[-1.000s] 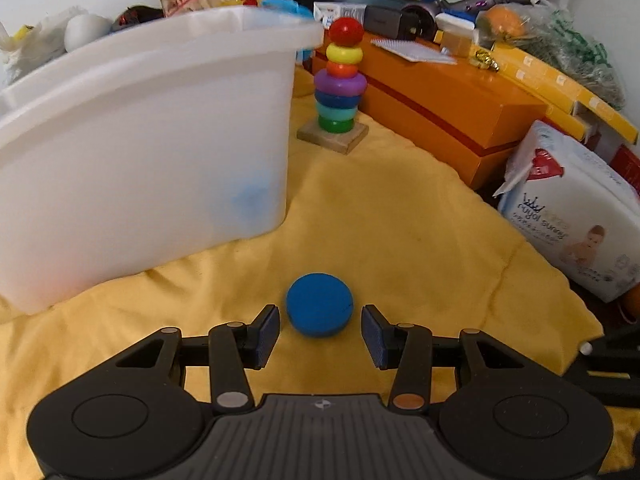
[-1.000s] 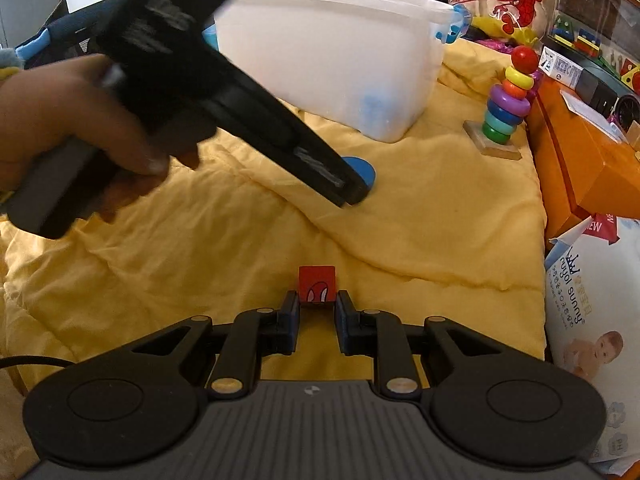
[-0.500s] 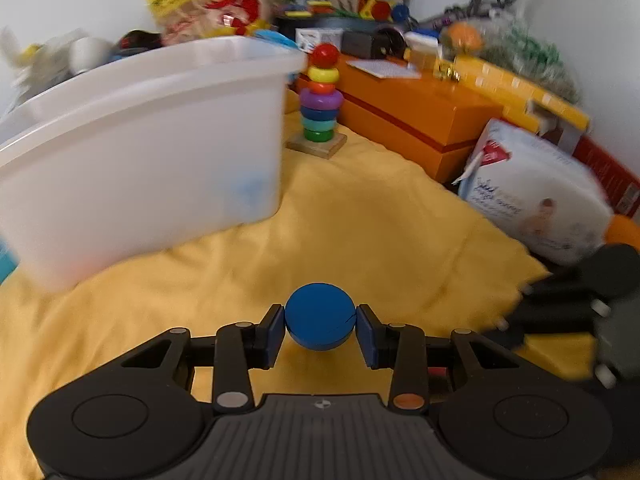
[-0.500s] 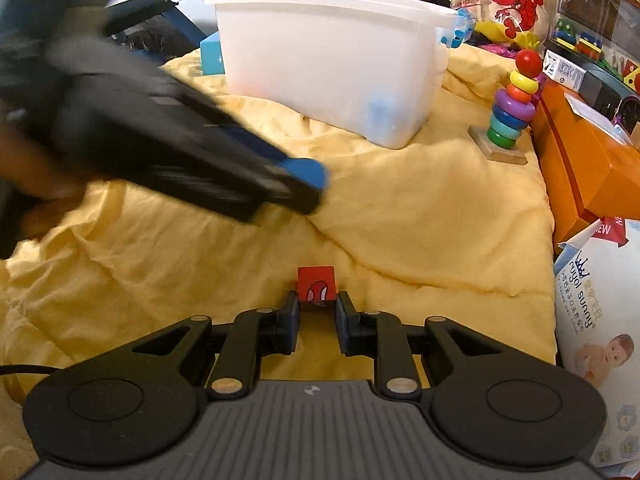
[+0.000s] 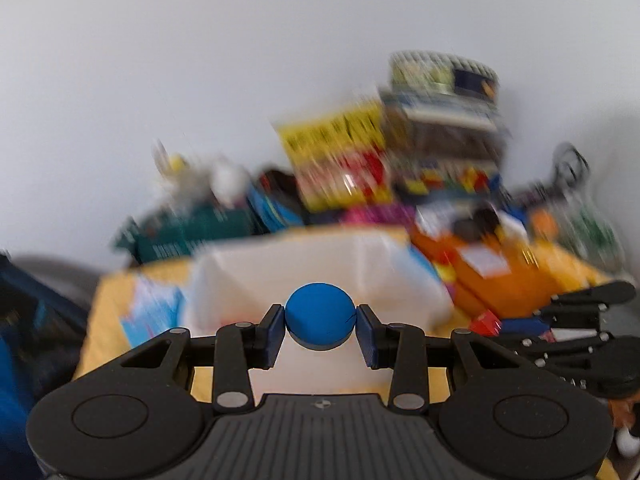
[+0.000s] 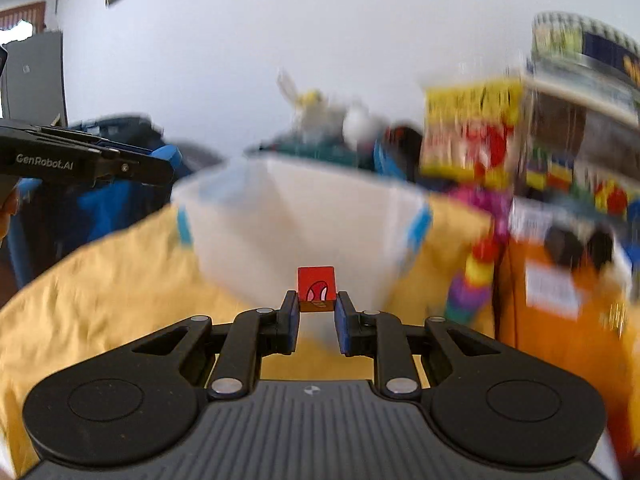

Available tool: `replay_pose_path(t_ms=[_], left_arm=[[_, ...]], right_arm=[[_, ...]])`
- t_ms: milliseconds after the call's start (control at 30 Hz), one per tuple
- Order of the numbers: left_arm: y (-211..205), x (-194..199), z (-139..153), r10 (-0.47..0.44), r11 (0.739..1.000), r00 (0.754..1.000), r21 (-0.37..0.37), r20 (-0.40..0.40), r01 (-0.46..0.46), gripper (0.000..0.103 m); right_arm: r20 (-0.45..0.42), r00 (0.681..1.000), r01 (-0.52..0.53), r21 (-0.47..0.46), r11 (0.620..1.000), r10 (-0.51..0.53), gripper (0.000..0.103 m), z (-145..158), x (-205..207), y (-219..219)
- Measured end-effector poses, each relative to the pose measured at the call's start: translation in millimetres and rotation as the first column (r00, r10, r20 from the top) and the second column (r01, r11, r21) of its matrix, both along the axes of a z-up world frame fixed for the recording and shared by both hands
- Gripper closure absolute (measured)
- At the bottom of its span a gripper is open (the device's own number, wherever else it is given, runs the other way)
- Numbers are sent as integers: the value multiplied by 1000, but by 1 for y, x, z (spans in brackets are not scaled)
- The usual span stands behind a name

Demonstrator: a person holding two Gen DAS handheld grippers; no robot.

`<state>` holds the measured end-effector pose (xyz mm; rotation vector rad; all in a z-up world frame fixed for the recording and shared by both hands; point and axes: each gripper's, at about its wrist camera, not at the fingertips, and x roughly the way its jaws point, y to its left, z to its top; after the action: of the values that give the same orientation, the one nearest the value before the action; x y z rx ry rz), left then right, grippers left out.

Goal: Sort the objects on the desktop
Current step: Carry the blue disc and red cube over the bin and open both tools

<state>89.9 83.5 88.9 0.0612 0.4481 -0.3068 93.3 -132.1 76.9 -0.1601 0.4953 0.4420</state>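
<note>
Blue pads of the left gripper (image 5: 320, 326) pinch a round blue disc (image 5: 319, 316), held up before the blurred white bin (image 5: 400, 276). Beside it the right gripper (image 6: 317, 312) clamps a small red block (image 6: 316, 289) with a printed face. Yellow cloth (image 6: 100, 276) lies under the bin; an orange box (image 6: 560, 320) and clutter crowd its right side.

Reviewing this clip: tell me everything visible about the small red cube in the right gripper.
The red cube is a small block, bright red on top, its front face showing a red-and-white rounded picture with an orange strip beneath; the material cannot be told. It sits upright and square between the right gripper's blue-padded fingers, which pinch its lower sides. It is lifted clear of the yellow cloth, in front of the blurred white bin. Only the fingers touch it.
</note>
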Motion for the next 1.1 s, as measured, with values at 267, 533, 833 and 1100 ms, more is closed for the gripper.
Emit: replay_pose_path(t_ms=[267, 533, 833, 1100], left_arm=[[-5, 66, 33, 65, 997, 995, 41, 76, -68, 61], [-25, 119, -24, 90, 989, 992, 127, -85, -79, 61], [-28, 110, -57, 79, 986, 987, 158, -139, -57, 46], [-30, 80, -31, 69, 992, 994, 111, -85, -59, 32]], right_arm=[[56, 998, 18, 84, 996, -23, 81, 48, 53, 19], [-54, 996, 74, 26, 997, -73, 81, 17, 110, 36], [-100, 992, 72, -19, 997, -74, 66, -5, 110, 37], [-20, 997, 76, -3, 997, -76, 44, 19, 92, 27]])
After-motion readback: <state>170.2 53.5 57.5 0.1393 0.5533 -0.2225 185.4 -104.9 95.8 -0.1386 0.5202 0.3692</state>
